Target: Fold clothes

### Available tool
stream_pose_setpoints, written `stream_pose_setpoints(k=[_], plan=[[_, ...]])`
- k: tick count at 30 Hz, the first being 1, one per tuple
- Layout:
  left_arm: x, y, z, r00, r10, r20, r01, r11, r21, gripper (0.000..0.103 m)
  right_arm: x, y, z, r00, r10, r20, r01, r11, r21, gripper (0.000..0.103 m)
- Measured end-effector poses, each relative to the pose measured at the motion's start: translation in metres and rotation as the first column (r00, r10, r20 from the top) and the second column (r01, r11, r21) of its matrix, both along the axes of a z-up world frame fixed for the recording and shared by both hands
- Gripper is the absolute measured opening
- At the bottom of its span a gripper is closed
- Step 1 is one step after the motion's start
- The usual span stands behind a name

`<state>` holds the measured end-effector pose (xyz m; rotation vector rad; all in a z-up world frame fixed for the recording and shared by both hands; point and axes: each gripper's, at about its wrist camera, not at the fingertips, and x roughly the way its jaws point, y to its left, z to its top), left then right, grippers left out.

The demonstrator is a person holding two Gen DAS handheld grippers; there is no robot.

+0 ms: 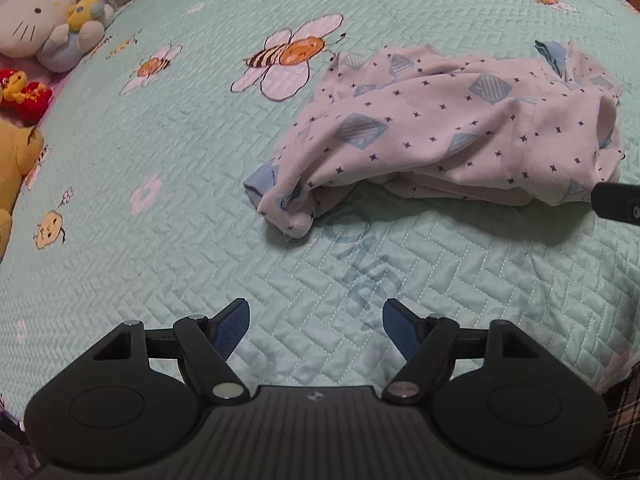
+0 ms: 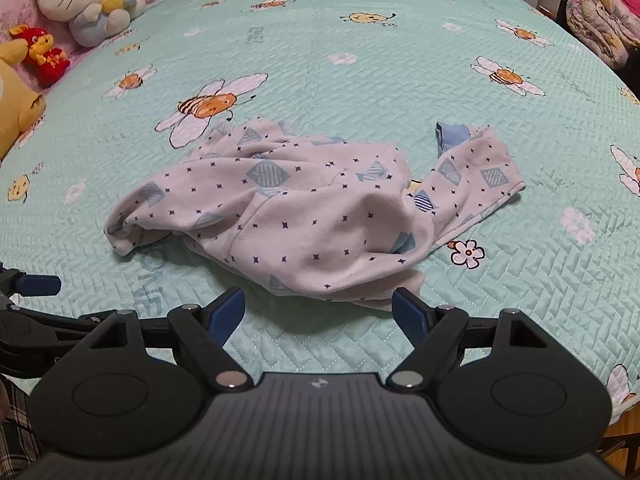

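Yellow plush toy (image 1: pixel 14 168) cut off by the left edge. Crumpled garment's (image 2: pixel 304 216) underside hidden in folds. Faded lettering (image 1: pixel 360 264) on the bedspread (image 1: pixel 160 128) too faint to read.

Crumpled garment in the middle of the bed, plush toys along the far-left edge

The garment (image 2: pixel 304 216) lies on the bed (image 2: pixel 360 60), with one sleeve reaching out to the right. The right tool (image 2: pixel 320 312) hangs over the near edge just before it. The left tool (image 1: pixel 316 328) is near-left, apart from it. The plush toys (image 2: pixel 80 4) sit at the far left.
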<state>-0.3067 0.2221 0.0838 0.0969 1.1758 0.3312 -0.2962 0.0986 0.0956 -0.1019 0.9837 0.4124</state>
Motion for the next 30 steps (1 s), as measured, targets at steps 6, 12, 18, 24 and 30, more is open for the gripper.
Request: stream_pose_setpoints(k=[6,12,18,24,30], plan=[[-0.004,-0.009,0.009,0.993,-0.065,0.101,0.063,0.998,0.023,0.076,-0.002,-0.013,0.005,0.998,0.003,0.063,-0.007,0.997,0.079,0.080],[-0.011,-0.025,0.023,0.943,-0.190,0.272,0.164,0.980,0.115,0.076,-0.003,-0.034,0.011,0.989,-0.009,0.149,-0.018,0.984,0.175,0.080],[-0.009,-0.071,0.018,0.850,-0.439,0.290,0.375,0.892,0.251,0.077,0.011,-0.064,-0.006,0.987,-0.147,0.061,0.128,0.962,0.242,0.080],[-0.008,-0.115,-0.001,0.729,-0.638,0.246,0.530,0.755,0.387,0.077,0.011,-0.081,-0.021,0.982,-0.187,0.019,0.176,0.951,0.255,0.080],[0.014,-0.124,-0.008,0.708,-0.667,0.233,0.582,0.737,0.343,0.077,0.013,-0.086,-0.029,0.985,-0.174,0.007,0.166,0.951,0.260,0.080]])
